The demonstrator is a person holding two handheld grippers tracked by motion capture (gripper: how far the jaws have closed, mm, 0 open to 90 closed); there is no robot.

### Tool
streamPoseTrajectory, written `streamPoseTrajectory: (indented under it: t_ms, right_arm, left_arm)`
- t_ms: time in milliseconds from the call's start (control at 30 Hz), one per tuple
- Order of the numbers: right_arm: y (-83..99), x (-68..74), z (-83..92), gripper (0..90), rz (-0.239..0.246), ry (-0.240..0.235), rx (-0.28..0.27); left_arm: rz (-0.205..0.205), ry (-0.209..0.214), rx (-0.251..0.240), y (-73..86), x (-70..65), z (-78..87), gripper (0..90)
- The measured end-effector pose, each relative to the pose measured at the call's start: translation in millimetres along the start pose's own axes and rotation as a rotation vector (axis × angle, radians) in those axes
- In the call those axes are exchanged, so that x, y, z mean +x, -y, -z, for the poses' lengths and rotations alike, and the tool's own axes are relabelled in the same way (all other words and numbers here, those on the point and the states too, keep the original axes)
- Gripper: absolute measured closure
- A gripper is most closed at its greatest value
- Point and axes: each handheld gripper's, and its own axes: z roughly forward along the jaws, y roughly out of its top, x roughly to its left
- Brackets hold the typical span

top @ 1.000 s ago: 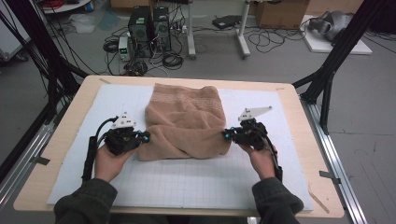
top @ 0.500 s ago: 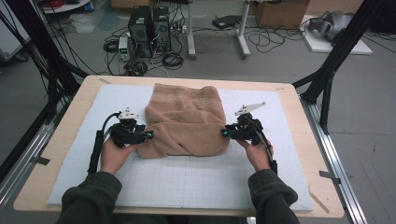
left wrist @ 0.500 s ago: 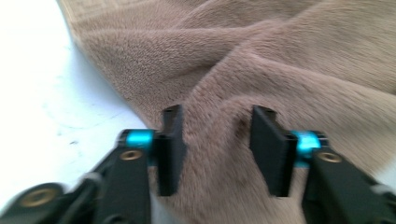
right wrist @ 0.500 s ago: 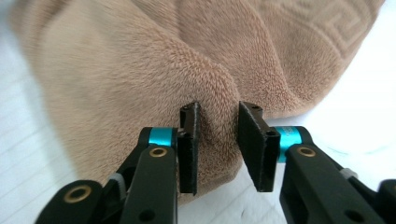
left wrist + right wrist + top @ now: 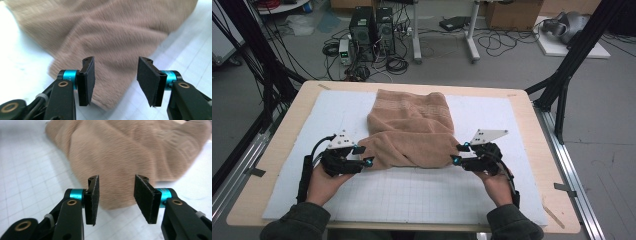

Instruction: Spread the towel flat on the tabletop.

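A tan towel (image 5: 409, 127) lies folded on the white grid mat (image 5: 422, 192) in the middle of the table. My left gripper (image 5: 366, 155) sits at the towel's near left corner, and my right gripper (image 5: 459, 152) at its near right corner. Both sets of jaws have just been opening. In the left gripper view, the left gripper (image 5: 115, 80) is open, with the towel (image 5: 112, 32) lying on the mat just past its pads (image 5: 88, 80), untouched. The right gripper (image 5: 118, 197) is likewise open, and the towel (image 5: 130, 150) corner lies beyond its pads (image 5: 146, 198).
The mat covers a wooden table (image 5: 277, 155) with metal rails along both sides. Black frame posts (image 5: 569, 65) stand at the far corners. On the floor behind are computer boxes (image 5: 372, 25) and cables.
Both grippers were shut on the towel's near corners. They have opened, let the cloth drop onto the mat, and drawn back slightly toward the near edge.
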Motion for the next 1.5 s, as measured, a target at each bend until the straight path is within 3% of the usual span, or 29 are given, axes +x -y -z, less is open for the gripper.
streamPoseTrajectory:
  t_ms: [33, 100, 133, 167, 200, 233, 267, 333, 467, 667, 733, 833, 1100, 1133, 1300, 1400, 1500]
  right_arm:
    - [0.0, 0.0, 0.0, 51.2, 0.0, 0.0, 0.0]
    - [3.0, 10.1, -20.1, 50.4, 0.029, -0.035, 0.028]
    - [3.4, 12.7, -27.8, 50.3, 0.031, -0.041, 0.043]
    - [3.7, 13.6, -35.6, 50.3, 0.04, -0.041, 0.064]
    - [3.8, 13.5, -43.1, 50.4, 0.044, -0.042, 0.085]
    - [4.0, 13.5, -48.7, 51.0, 0.041, -0.035, 0.101]
    - [4.2, 11.9, -57.9, 53.8, 0.038, -0.032, 0.127]
    - [4.2, 10.9, -70.9, 60.4, 0.032, -0.029, 0.163]
    - [0.5, 11.3, -80.7, 75.9, 0.046, -0.033, 0.169]
    - [-3.6, 13.6, -64.1, 77.9, 0.072, -0.025, 0.142]
    - [-7.2, 14.8, -44.9, 78.1, 0.086, -0.018, 0.108]
    - [-11.8, 14.3, -25.5, 78.2, 0.079, -0.013, 0.069]
    - [-32.6, 18.5, 11.1, 78.9, 0.091, -0.005, 0.01]
    - [-34.9, 17.8, 15.0, 79.0, 0.087, -0.003, 0.0]
    - [-44.3, 13.0, 34.0, 79.2, 0.058, -0.007, -0.037]
    - [-45.9, 5.0, 36.9, 79.2, 0.031, 0.0, -0.023]
    - [-44.6, -6.5, 26.7, 79.1, 0.001, 0.004, 0.014]
  left_arm:
    - [0.004, 0.006, 0.013, 2.9, -1.0, -5.3, 49.0]
    - [0.007, 0.026, 0.056, 7.4, -2.0, -17.8, 50.1]
    - [0.034, 0.045, 0.102, 11.2, -1.6, -32.3, 49.8]
    - [0.034, 0.045, 0.102, 11.2, -1.6, -32.3, 49.6]
    - [0.05, 0.038, 0.151, 13.8, -0.3, -43.9, 50.1]
    - [0.05, 0.038, 0.151, 13.8, -0.3, -43.9, 52.0]
    - [0.041, 0.005, 0.125, 15.0, -0.9, -48.3, 56.4]
    - [0.04, -0.016, 0.125, 13.7, -1.1, -49.6, 65.8]
    - [0.019, -0.012, 0.132, 11.9, -1.5, -48.5, 80.9]
    - [0.006, -0.013, 0.11, 10.9, -4.5, -38.1, 84.7]
    - [-0.003, -0.015, 0.09, 9.1, -4.9, -28.9, 85.1]
    - [0.002, -0.006, 0.019, 0.8, -5.9, -5.9, 85.2]
    - [-0.048, -0.029, -0.064, -22.4, -12.3, 32.0, 85.4]
    - [-0.049, -0.034, -0.09, -28.5, -11.9, 42.6, 85.5]
    - [-0.035, -0.049, -0.147, -37.9, -8.2, 60.3, 85.7]
    - [-0.014, -0.08, -0.162, -41.6, 0.1, 63.8, 85.8]
    - [0.0, -0.106, -0.123, -43.5, 10.8, 48.6, 85.8]
